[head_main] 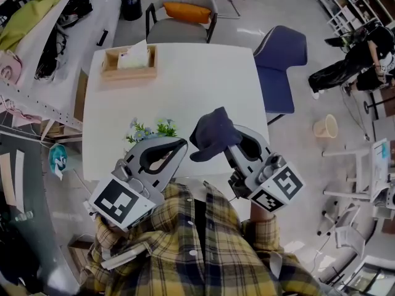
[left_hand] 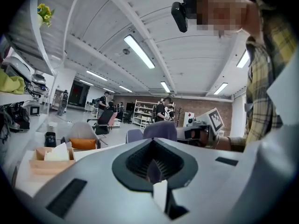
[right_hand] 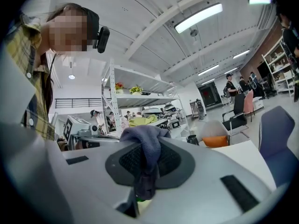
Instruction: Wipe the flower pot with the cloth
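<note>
Head view: the cloth is gripped by the right fingers, just right of the flower pot. Its rim seems clamped by the left fingers.

The dark navy cloth hung bunched in the right gripper. The flower pot, blue-bloomed, stood near the desk's front edge.

A tissue box sits at the counter's far left corner, a grey chair stands beyond the far edge, and a blue chair beside the right edge.
</note>
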